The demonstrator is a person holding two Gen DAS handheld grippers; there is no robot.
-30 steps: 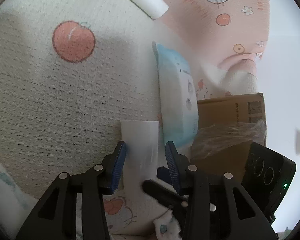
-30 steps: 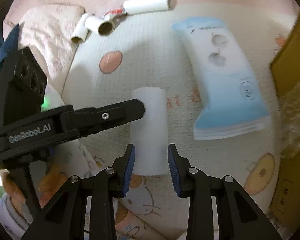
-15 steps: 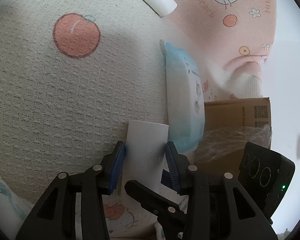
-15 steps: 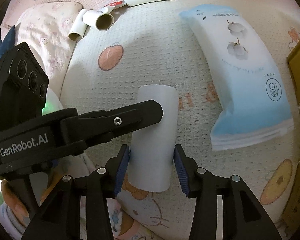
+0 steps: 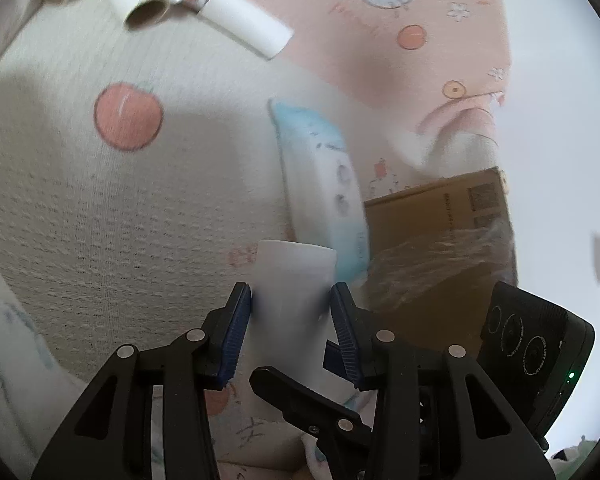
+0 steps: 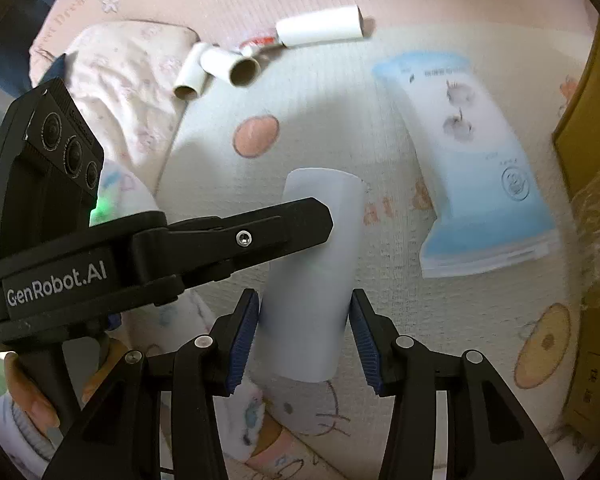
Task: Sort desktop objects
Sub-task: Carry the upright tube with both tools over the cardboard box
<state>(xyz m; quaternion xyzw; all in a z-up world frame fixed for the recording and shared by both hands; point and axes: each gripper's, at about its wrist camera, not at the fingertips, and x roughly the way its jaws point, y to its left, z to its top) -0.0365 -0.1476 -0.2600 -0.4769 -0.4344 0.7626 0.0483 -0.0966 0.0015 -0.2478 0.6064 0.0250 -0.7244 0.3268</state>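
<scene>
A white paper roll (image 5: 292,300) (image 6: 316,272) is held by both grippers and appears lifted off the cream blanket (image 5: 100,208). My left gripper (image 5: 290,330) is shut on the roll's far end. My right gripper (image 6: 304,334) is shut on its near end. A blue-and-white tissue pack (image 5: 324,184) (image 6: 476,168) lies flat to the right of the roll.
Two cardboard tubes (image 6: 220,68) and another white roll (image 6: 320,28) with a red-and-white tube (image 6: 256,44) lie at the blanket's far edge. A cardboard box (image 5: 440,232) with crinkled plastic stands to the right. A folded pink cloth (image 6: 120,76) lies far left.
Both grippers closed on the white roll and raised it off the blanket. The views pulled back, so more of the far tubes shows.
</scene>
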